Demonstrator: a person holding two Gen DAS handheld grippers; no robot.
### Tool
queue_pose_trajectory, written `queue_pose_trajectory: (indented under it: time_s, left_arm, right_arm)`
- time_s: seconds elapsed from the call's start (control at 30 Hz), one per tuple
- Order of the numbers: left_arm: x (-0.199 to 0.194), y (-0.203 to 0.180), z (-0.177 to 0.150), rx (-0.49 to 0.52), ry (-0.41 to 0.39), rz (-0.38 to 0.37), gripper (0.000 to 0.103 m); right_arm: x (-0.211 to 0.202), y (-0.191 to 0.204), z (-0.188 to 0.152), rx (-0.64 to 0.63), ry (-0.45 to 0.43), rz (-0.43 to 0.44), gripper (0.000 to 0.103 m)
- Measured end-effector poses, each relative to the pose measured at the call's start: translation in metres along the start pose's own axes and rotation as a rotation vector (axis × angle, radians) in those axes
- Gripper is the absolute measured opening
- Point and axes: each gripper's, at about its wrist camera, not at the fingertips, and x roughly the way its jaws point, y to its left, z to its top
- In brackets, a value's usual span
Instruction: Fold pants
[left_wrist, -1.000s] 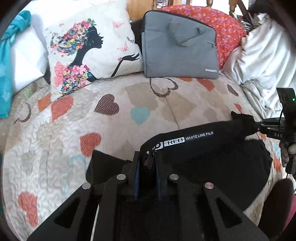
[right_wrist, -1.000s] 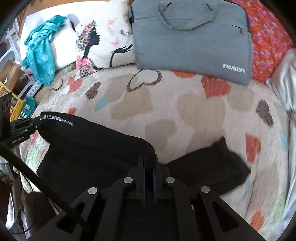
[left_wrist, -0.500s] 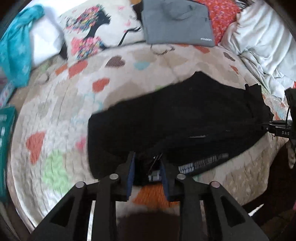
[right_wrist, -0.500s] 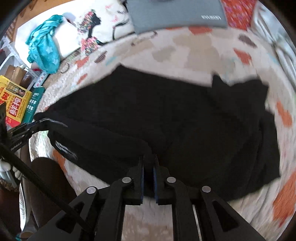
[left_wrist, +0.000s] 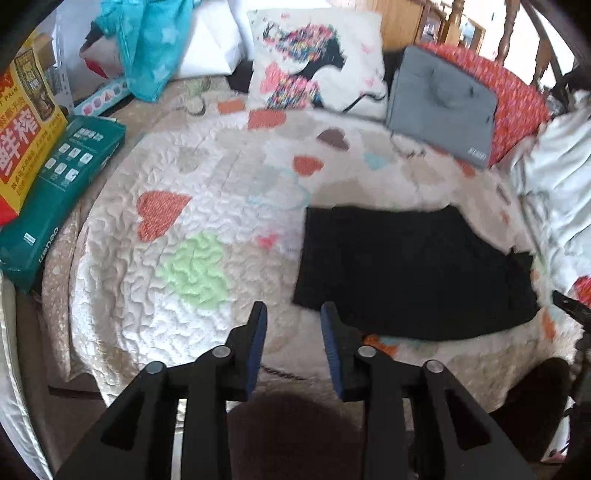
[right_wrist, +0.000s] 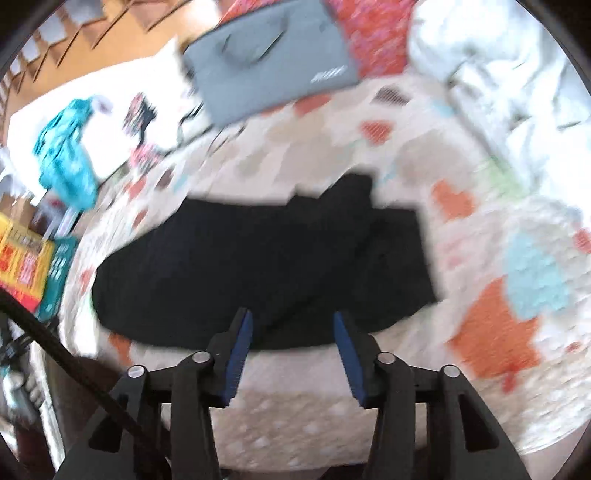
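Jaws on both grippers stand wide and hold nothing: left gripper (left_wrist: 293, 310), right gripper (right_wrist: 291, 317). Black pants (left_wrist: 410, 269) lie as a flat, compact block on the bed quilt (left_wrist: 192, 221), ahead and right of the left jaws, directly ahead of the right jaws. Judged mostly folded; perhaps one more fold or tidying of an uneven far corner remains, though motion blur hides the layers.

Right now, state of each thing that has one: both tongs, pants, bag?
Left tongs: open, empty, held over the quilt short of the pants.
Right tongs: open, empty, at the pants' near edge.
Black fabric pants: released, lying folded and flat on the heart-print quilted bedspread.
Grey fabric laptop bag: closed, propped against the red floral pillow.
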Motion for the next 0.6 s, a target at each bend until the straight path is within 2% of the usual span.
queue_pose_trajectory:
  time_s: [0.1,0.17,0.27,0.3,0.33,0.4,0.47,0.5,0.53,0.57,0.6]
  left_arm:
    - [-0.005,-0.024,0.005,0.007,-0.036,-0.064,0.045]
    - [0.001,-0.041,0.007,0.003,-0.038,-0.119,0.049]
    - [0.033,-0.075,0.009,0.007,0.000,-0.229,0.049]
    - [0.045,-0.084,0.008,0.013,0.008,-0.243,0.049]
    - [0.059,-0.092,0.008,0.022,0.018,-0.247,0.049]
    - [0.095,-0.111,0.005,0.042,0.054,-0.232,0.049]
    - [0.118,-0.120,0.002,0.044,0.091,-0.205,0.049]
    - [0.128,-0.123,-0.002,0.037,0.117,-0.207,0.049]
    - [0.133,-0.125,-0.005,0.032,0.131,-0.220,0.049]
    - [0.136,-0.126,-0.008,0.036,0.130,-0.226,0.049]
    - [0.137,-0.127,-0.011,0.046,0.125,-0.225,0.049]
  right_arm:
    - [0.008,0.011,0.020,-0.032,-0.020,-0.021,0.056]
    - [0.023,0.036,0.033,-0.089,-0.030,-0.010,0.056]
    - [0.057,0.073,0.044,-0.130,0.004,0.116,0.056]
    - [0.075,0.083,0.046,-0.105,0.043,0.199,0.056]
    - [0.091,0.090,0.047,-0.076,0.074,0.242,0.056]
    - [0.116,0.094,0.043,-0.037,0.122,0.253,0.056]
    - [0.135,0.087,0.037,-0.016,0.178,0.165,0.055]
    - [0.137,0.078,0.033,-0.049,0.192,0.058,0.044]
    - [0.130,0.069,0.028,-0.083,0.180,0.012,0.034]
    - [0.120,0.059,0.024,-0.101,0.173,-0.056,0.027]
    - [0.107,0.046,0.019,-0.115,0.165,-0.165,0.027]
